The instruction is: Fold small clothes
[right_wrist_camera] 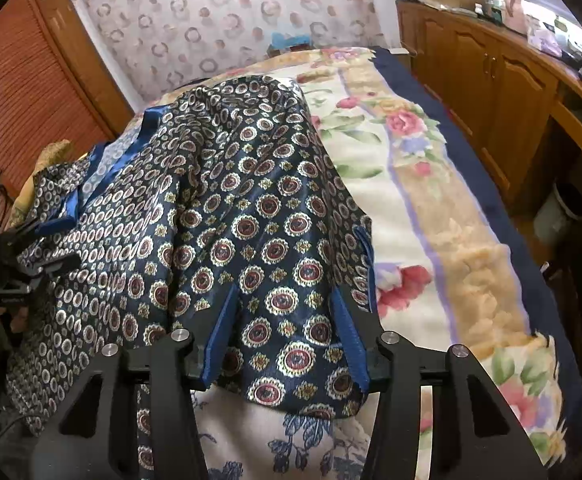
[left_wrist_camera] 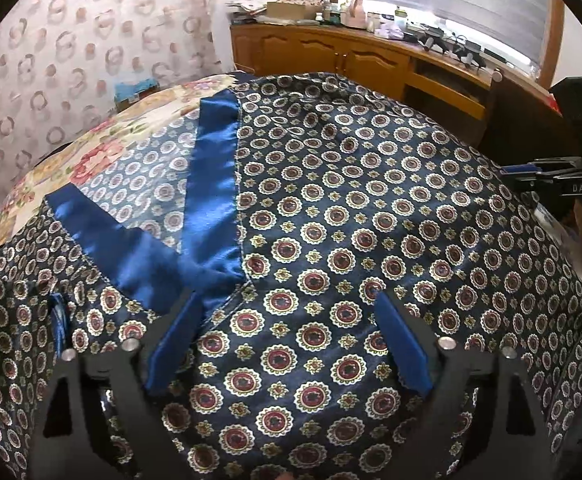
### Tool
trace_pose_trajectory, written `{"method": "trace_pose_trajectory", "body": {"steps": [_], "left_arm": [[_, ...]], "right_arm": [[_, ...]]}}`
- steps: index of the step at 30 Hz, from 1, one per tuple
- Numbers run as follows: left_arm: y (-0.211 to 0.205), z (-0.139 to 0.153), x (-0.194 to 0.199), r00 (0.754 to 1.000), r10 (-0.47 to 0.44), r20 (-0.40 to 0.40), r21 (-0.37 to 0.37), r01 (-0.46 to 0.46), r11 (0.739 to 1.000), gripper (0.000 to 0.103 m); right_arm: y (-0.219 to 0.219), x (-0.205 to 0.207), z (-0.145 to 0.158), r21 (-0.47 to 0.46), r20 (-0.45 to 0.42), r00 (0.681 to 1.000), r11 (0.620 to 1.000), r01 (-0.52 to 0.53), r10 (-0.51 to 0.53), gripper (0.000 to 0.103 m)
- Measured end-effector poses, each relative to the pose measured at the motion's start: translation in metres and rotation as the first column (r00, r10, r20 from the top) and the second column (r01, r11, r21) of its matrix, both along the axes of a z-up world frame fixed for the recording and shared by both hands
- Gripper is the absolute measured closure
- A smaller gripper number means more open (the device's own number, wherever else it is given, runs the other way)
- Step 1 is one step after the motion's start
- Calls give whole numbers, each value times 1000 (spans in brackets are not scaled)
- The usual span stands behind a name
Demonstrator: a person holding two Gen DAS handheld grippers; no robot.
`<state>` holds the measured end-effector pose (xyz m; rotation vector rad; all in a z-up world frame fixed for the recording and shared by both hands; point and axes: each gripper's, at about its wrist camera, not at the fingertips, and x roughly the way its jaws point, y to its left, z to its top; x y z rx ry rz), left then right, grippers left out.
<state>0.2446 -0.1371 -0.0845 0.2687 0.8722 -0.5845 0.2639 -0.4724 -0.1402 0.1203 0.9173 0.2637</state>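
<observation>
A dark navy satin garment (left_wrist_camera: pixel 351 216) with red-and-gold medallions and a plain blue collar band (left_wrist_camera: pixel 215 184) lies spread on the bed. My left gripper (left_wrist_camera: pixel 287 304) is open, its blue pads wide apart just over the cloth below the collar. In the right wrist view the same garment (right_wrist_camera: pixel 227 216) lies bunched on the floral blanket (right_wrist_camera: pixel 431 208). My right gripper (right_wrist_camera: pixel 287 296) is open, its pads on either side of the garment's near edge. The left gripper shows at the left edge there (right_wrist_camera: pixel 23 256), and the right gripper at the right edge of the left view (left_wrist_camera: pixel 555 180).
A wooden cabinet (left_wrist_camera: pixel 355 56) with clutter on top runs along the far side of the bed, under a window. Patterned wallpaper (right_wrist_camera: pixel 227 12) backs the bed head. A slatted wooden door (right_wrist_camera: pixel 31 88) stands at the left. A grey bin (right_wrist_camera: pixel 563 212) sits beside the bed.
</observation>
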Motion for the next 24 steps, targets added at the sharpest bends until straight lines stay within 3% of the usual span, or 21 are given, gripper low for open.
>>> {"method": "trace_pose_trajectory", "body": {"steps": [4,15,19,24], "left_arm": [[0,0,0,1000,9,1,3,-9,1000,12],[2,-1,-1,1000,14,-1,1,-14,1000,10],[6,4,-1,999,32,26,-12,-32,999,10],[27,29,-6,990,81,118,-112,-68,991,10]], "right_arm": [[-1,-4,2,-7,-6,1000,1000,11,-11,62],[-1,-13,10,-118,16,999,992,37,-35,99],[12,-16,21,-177,51,998,984,33,-25,102],[30,-15,44,-204,110,994,978,31,-9,103]]}}
